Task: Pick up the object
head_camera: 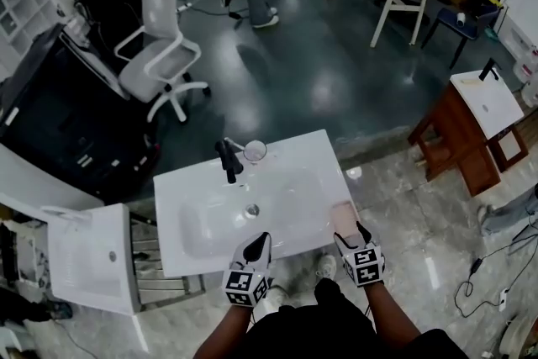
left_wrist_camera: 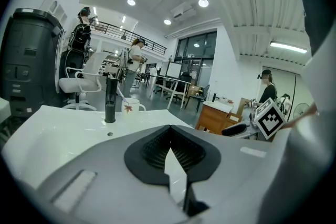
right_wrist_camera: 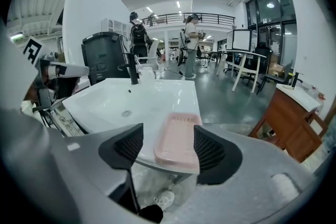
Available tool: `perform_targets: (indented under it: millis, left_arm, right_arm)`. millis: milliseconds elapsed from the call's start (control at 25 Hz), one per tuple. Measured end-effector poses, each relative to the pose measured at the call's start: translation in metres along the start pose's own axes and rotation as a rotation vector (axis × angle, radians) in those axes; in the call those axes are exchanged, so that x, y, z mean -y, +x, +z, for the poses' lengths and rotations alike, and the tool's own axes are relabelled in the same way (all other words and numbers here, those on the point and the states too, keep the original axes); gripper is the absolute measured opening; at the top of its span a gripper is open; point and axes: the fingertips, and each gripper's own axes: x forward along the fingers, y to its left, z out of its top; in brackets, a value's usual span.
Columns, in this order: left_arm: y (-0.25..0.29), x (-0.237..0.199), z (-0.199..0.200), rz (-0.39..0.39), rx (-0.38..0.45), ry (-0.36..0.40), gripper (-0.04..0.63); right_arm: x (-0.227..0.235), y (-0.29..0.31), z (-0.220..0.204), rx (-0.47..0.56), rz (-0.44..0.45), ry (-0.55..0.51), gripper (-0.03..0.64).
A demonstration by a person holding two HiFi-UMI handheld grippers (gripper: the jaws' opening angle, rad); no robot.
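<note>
my right gripper [right_wrist_camera: 167, 150] has its jaws apart with the pink soap dish [right_wrist_camera: 178, 140] between them. the left pad is clear of it and the right pad covers its edge. the dish lies on the white sink's [right_wrist_camera: 105, 99] right ledge. on the left gripper [left_wrist_camera: 169, 140], the jaws are together and empty.

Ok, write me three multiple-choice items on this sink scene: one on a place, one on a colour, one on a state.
1. On the sink, the pink tray lies: A in the bowl; B on the right rim; C on the left rim.
2. The faucet is: A black; B chrome; C white.
3. The right gripper is: A shut, empty; B clamped on the faucet; C open, tray between its jaws.
Key: B, the head view shows it on that rim; A, the spout is dark; C, its pads stand apart either side of the tray.
</note>
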Motion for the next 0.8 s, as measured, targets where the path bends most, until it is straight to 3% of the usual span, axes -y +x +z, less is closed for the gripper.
perform_targets:
  millis: [400,800]
  left_arm:
    - [-0.007,-0.003,-0.008,0.036,-0.023,-0.007,0.018]
    - [-0.007,-0.004,-0.012,0.052,-0.034,-0.014,0.018]
  right_arm:
    - [0.016,0.024,-0.027,-0.064,-0.026,0.066,0.443]
    - [0.018,0.045,-0.040,-0.111,-0.009,0.061,0.483]
